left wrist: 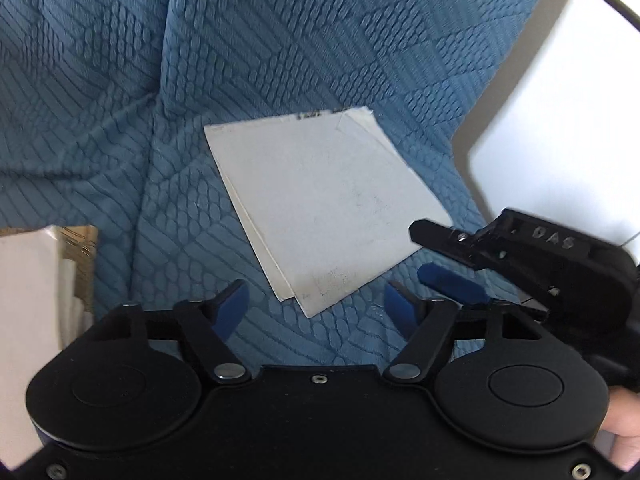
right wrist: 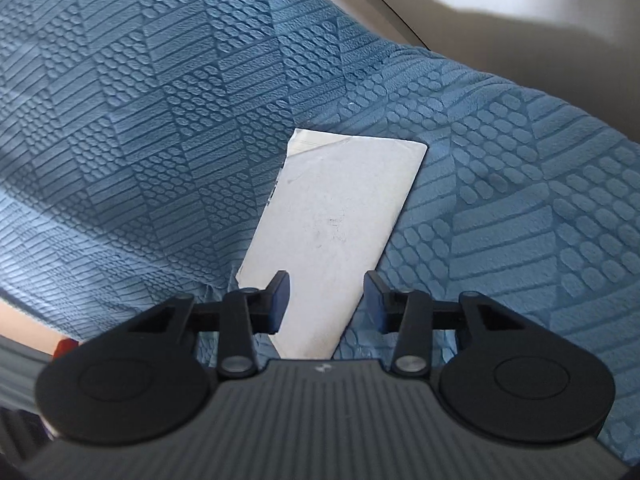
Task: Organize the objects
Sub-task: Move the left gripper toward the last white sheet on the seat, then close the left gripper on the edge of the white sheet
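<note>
1. Picking up the white paper stack (left wrist: pixel 324 204) looks like our step now, so we use the stack as our marker for every place.
2. The stack lies flat on the blue bumpy blanket (left wrist: pixel 200 80), with one top corner folded over and a lower sheet peeking out along its left edge.
3. Our left gripper (left wrist: pixel 316 312) hovers just beside the stack's near corner, its blue pads apart and nothing between them.
4. Our right gripper (right wrist: pixel 326 298) sits at the stack's near right edge. In its own view the paper runs between the two pads, but the pads stand apart and do not press on it.
5. To do this well, we think we should slide one pad under the edge and one over it, then squeeze softly.
6. We should catch all the sheets at once, because the lower one could slip away.
7. The blanket is soft and lumpy, so a pad may snag the cloth; we should go slow and low.
8. Left of the stack we see a brown box with white things inside (left wrist: pixel 76 264).
9. Right of the stack, past the blanket's edge, the room shows a bright white surface (left wrist: pixel 560 120).
</note>
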